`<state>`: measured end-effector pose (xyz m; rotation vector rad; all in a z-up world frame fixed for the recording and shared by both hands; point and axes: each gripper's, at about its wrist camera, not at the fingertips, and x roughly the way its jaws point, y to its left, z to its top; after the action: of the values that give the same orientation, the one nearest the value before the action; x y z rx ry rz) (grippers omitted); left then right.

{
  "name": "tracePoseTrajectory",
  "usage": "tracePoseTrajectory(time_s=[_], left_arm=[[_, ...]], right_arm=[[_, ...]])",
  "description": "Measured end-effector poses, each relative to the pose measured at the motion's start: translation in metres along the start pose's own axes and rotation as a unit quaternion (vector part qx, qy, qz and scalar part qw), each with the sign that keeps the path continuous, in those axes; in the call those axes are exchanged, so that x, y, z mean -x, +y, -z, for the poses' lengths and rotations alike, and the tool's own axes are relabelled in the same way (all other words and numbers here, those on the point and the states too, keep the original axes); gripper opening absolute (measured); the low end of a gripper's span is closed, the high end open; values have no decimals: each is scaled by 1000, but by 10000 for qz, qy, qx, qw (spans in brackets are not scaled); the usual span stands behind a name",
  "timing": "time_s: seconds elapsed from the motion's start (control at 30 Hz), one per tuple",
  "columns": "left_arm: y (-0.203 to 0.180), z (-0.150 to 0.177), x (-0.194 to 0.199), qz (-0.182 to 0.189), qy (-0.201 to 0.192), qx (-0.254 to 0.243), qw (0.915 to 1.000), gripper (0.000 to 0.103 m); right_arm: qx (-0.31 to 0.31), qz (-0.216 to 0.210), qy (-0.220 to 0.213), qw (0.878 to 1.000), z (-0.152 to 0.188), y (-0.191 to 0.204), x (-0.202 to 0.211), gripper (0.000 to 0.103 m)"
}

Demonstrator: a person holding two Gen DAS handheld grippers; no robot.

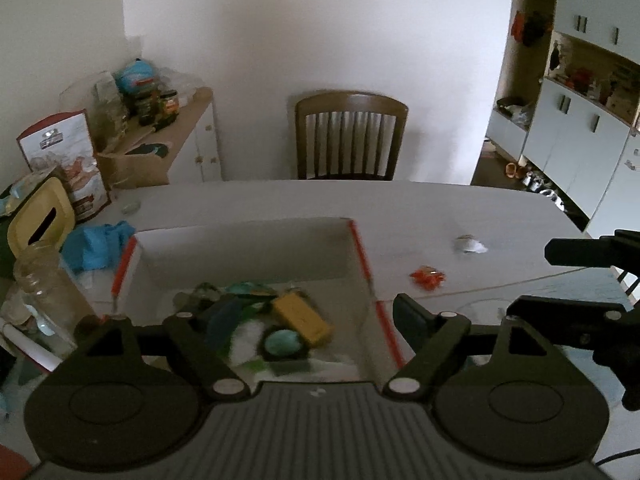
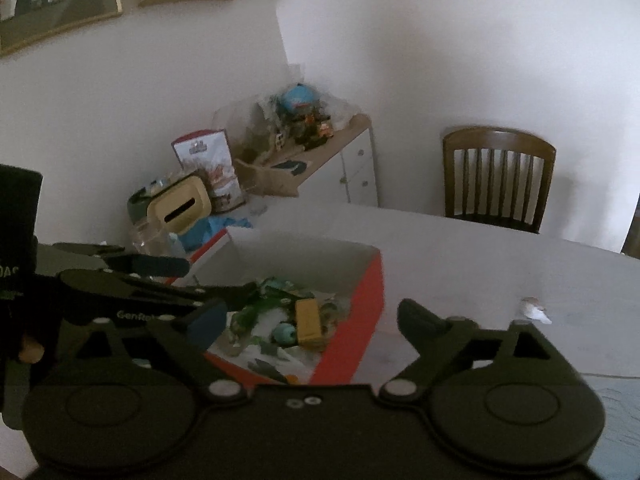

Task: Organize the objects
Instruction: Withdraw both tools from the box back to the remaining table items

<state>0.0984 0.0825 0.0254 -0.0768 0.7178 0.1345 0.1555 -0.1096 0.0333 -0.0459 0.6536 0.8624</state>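
A shallow cardboard box [image 1: 360, 256] with white inner walls and red-orange edges sits on a pale table [image 1: 420, 208], and everything here is placed relative to that box. Inside it lies a jumble of small things: a yellow rectangular block [image 1: 302, 320] near the middle, a round turquoise piece [image 1: 282, 343] just beside it on the near side, and green and dark scraps around them that are too blurred to name. The left gripper [image 1: 256, 316] hangs above the near edge of the box, its two black fingers spread wide with nothing between them. The right gripper [image 2: 308, 320] hovers over the box's right near corner, its fingers also spread wide and empty; from its camera the left gripper shows at the left, over the box's left side. On the table to the right of the box lie a small orange object [image 1: 427, 278] and, farther right and back, a crumpled white scrap [image 1: 470, 245]. To the left of the box are a blue cloth [image 1: 98, 246], a clear glass jar [image 1: 48, 284] and a yellow lid with a slot [image 1: 42, 226]. Beyond the box's far side, a brown wooden chair [image 1: 351, 138] stands against a white wall.
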Motion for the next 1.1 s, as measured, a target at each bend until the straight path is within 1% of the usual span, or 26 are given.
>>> tracePoseTrajectory(time_s=[0.17, 0.43, 0.67, 0.9, 1.1], left_arm=[[-30, -3, -1, 16, -12, 18, 10000, 85], [-86, -8, -13, 59, -35, -79, 9999, 85], [-132, -12, -36, 126, 35, -189, 9997, 86], [-157, -18, -63, 83, -10, -139, 9999, 86], [-162, -16, -94, 53, -6, -2, 10000, 86]], right_arm=[[-11, 44, -124, 9999, 5, -26, 19, 100], [-160, 212, -145, 9995, 13, -80, 39, 100], [-223, 411, -88, 9989, 19, -130, 50, 100], [-245, 601, 31, 9979, 21, -175, 46, 100], [-237, 656, 198, 9974, 24, -204, 27, 100]])
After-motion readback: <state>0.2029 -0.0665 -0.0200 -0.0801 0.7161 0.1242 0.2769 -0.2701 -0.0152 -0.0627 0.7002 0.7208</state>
